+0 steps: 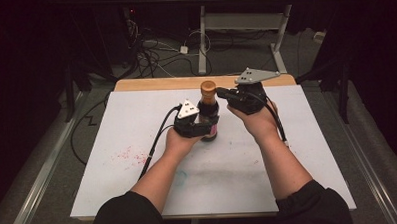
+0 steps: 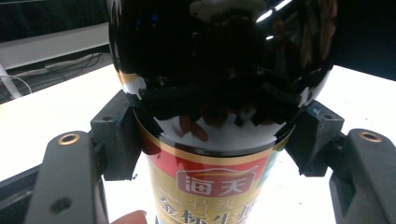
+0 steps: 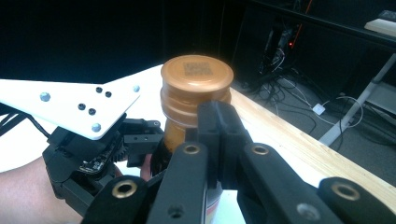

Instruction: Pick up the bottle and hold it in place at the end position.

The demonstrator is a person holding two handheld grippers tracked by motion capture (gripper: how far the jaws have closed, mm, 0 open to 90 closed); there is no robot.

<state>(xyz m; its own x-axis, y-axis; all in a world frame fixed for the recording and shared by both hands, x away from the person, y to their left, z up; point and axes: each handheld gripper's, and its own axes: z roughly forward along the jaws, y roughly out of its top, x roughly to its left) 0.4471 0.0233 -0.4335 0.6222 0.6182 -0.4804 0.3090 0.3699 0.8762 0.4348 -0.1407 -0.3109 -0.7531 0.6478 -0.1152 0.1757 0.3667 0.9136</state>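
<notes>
A dark glass bottle with a red and gold label (image 2: pixel 212 140) stands upright in the centre of the frame, its glossy shoulder reaching the top edge. The left gripper (image 2: pixel 212 144) has its two black jaws pressed against the bottle's sides at mid-height. A bright white table surface (image 2: pixel 42 126) spreads behind, at left and right.

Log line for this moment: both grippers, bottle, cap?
left gripper: shut on bottle, holds body | right gripper: shut, jaws together beside cap | bottle: upright on table | cap: on
</notes>
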